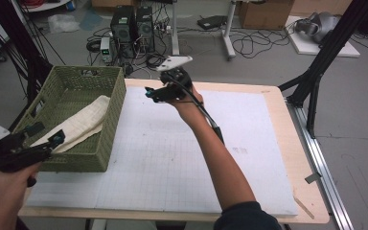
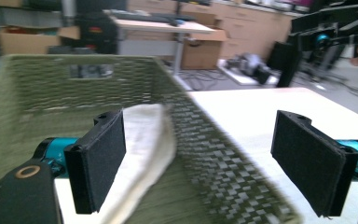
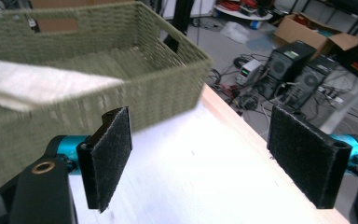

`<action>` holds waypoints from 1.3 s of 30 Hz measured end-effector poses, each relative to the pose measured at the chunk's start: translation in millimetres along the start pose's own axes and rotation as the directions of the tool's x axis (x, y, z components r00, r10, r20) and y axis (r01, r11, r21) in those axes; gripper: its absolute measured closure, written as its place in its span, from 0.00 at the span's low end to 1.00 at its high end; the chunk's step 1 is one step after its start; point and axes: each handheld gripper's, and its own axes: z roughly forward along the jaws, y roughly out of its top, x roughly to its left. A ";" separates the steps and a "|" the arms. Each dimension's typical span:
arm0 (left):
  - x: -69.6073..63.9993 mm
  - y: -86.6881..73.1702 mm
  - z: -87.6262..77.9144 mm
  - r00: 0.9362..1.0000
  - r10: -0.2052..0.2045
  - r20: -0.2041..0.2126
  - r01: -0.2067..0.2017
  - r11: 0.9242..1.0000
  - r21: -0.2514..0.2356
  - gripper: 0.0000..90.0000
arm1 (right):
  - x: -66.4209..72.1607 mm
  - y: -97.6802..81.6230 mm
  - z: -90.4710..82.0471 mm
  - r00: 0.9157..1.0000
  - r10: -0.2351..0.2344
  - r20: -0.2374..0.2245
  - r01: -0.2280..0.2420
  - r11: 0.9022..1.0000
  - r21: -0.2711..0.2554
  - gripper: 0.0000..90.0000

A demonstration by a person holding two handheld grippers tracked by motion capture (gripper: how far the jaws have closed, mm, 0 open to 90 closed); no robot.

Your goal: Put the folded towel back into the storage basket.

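Observation:
A green woven basket (image 1: 117, 103) stands on the left part of the table. A cream folded cloth (image 1: 84, 120) lies in it, one end resting over the near right rim. My left gripper (image 1: 45, 134) is at the basket's near left corner, open, with the basket wall (image 2: 214, 154) and the cloth (image 2: 144, 135) beyond its pads. My right gripper (image 1: 149, 93) hangs above the table by the basket's far right corner, open and empty. In the right gripper view its jaws (image 3: 200, 158) stand wide over the mat, with the basket (image 3: 158, 88) and cloth (image 3: 32, 84) ahead.
A white gridded mat (image 1: 172, 153) covers the wooden table (image 1: 297, 158). Computer towers (image 1: 132, 28), cables and cardboard boxes sit on the floor behind. Black frame legs (image 1: 316, 81) stand at the right edge.

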 end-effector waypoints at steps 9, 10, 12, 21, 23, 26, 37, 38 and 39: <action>-43.2 -3.8 46.8 0.992 0.022 0.126 -0.027 0.999 0.034 0.22 | -21.1 -57.5 -55.9 0.997 0.062 0.036 -0.062 0.998 0.006 0.20; -49.5 -4.2 53.4 0.989 0.025 0.143 -0.030 0.999 0.035 0.22 | -22.2 -63.3 -62.5 0.997 0.070 0.044 -0.070 0.998 -0.006 0.19; -60.6 -5.0 64.6 0.984 0.031 0.174 -0.038 0.999 0.038 0.23 | -26.0 -73.2 -75.4 0.993 0.100 0.055 -0.101 0.995 0.014 0.16; -98.4 -20.2 103.0 0.960 0.047 0.276 -0.067 0.996 0.064 0.23 | -25.5 -126.6 -130.2 0.979 0.148 0.142 -0.145 0.989 -0.027 0.13; -105.4 -27.2 110.5 0.954 0.044 0.298 -0.067 0.995 0.070 0.23 | -21.1 -141.2 -143.0 0.975 0.143 0.172 -0.139 0.990 -0.036 0.13; -114.5 -38.2 120.4 0.946 0.036 0.322 -0.066 0.994 0.082 0.23 | -11.5 -165.0 -159.9 0.967 0.136 0.216 -0.134 0.991 -0.023 0.13; -131.3 -71.1 136.5 0.935 0.064 0.349 -0.116 0.985 0.129 0.24 | 8.5 -240.5 -200.3 0.922 0.254 0.291 -0.250 0.967 -0.049 0.12; -132.1 -73.6 136.7 0.935 0.074 0.346 -0.126 0.983 0.130 0.24 | 9.6 -243.7 -201.0 0.922 0.253 0.292 -0.252 0.967 -0.043 0.12; -132.4 -75.0 136.7 0.935 0.076 0.346 -0.128 0.983 0.130 0.24 | 10.5 -246.1 -201.8 0.923 0.247 0.296 -0.248 0.968 -0.034 0.12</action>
